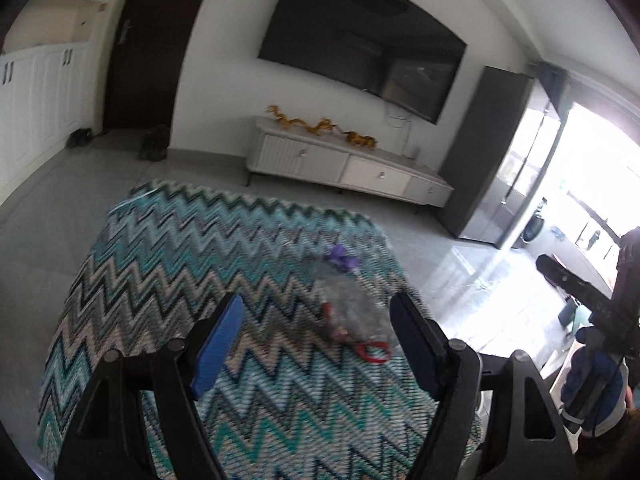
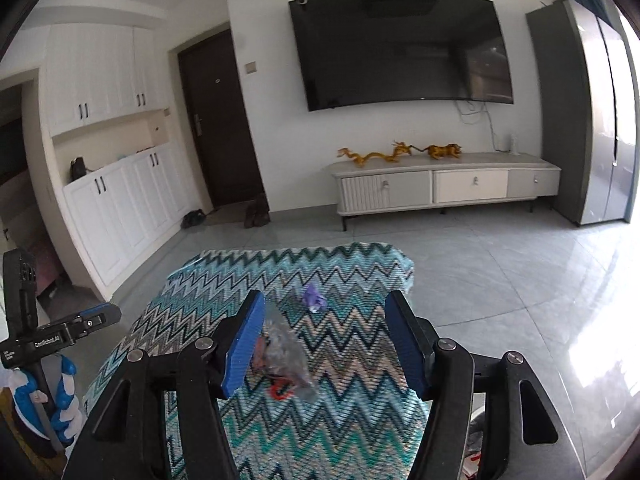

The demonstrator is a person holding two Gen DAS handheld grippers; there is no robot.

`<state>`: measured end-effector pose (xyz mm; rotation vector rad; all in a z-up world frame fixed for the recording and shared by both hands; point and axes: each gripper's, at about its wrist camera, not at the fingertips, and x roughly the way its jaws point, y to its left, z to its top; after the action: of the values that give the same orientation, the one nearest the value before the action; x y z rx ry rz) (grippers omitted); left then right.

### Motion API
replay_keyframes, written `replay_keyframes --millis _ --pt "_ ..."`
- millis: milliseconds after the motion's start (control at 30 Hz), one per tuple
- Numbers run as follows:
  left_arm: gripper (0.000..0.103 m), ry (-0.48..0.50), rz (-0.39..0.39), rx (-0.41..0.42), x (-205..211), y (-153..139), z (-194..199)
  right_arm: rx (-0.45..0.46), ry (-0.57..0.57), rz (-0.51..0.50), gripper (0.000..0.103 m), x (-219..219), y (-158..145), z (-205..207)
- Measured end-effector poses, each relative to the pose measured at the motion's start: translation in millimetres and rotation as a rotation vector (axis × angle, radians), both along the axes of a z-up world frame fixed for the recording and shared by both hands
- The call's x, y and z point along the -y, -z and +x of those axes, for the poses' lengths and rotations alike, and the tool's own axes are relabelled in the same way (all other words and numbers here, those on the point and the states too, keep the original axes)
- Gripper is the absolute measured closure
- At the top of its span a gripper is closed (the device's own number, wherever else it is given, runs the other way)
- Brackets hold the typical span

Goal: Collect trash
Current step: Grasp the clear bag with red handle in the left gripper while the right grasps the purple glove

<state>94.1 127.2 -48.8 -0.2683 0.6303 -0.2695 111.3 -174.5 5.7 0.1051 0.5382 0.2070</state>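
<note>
A clear plastic bag with red scraps inside (image 1: pixel 354 320) lies on the table's zigzag cloth (image 1: pixel 180 264). A small purple wrapper (image 1: pixel 342 261) lies just beyond it. My left gripper (image 1: pixel 320 340) hovers open above the cloth, and the bag shows between its blue pads without touching them. In the right wrist view the same bag (image 2: pixel 286 354) lies close under the left pad of my right gripper (image 2: pixel 326 340), which is open and holds nothing. The purple wrapper (image 2: pixel 314 299) is farther ahead. My left gripper (image 2: pixel 106 314) shows at the left edge there, also empty.
Beyond the table's far edge lie a grey tiled floor (image 2: pixel 500 264), a white TV cabinet (image 2: pixel 440 184) and a wall-mounted TV (image 2: pixel 400 48). White cupboards (image 2: pixel 116 208) and a dark door (image 2: pixel 224 120) stand on the left. A blue-and-white gloved hand (image 1: pixel 592 384) shows at the right.
</note>
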Motion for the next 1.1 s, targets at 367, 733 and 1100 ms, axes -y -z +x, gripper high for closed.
replay_keyframes --millis 367,733,1100 --pt "0.028 0.057 -0.009 -0.157 22.6 62.8 33.8 -0.100 -0.057 0.001 0.036 -27.8 45.6 55.8" --pt "0.028 0.165 0.040 -0.295 91.6 123.8 96.5 -0.251 -0.098 0.014 0.020 -39.9 121.1 155.0" --pt "0.029 0.224 0.037 -0.347 123.1 152.0 129.5 -0.345 -0.164 0.032 0.025 -56.8 170.4 232.0"
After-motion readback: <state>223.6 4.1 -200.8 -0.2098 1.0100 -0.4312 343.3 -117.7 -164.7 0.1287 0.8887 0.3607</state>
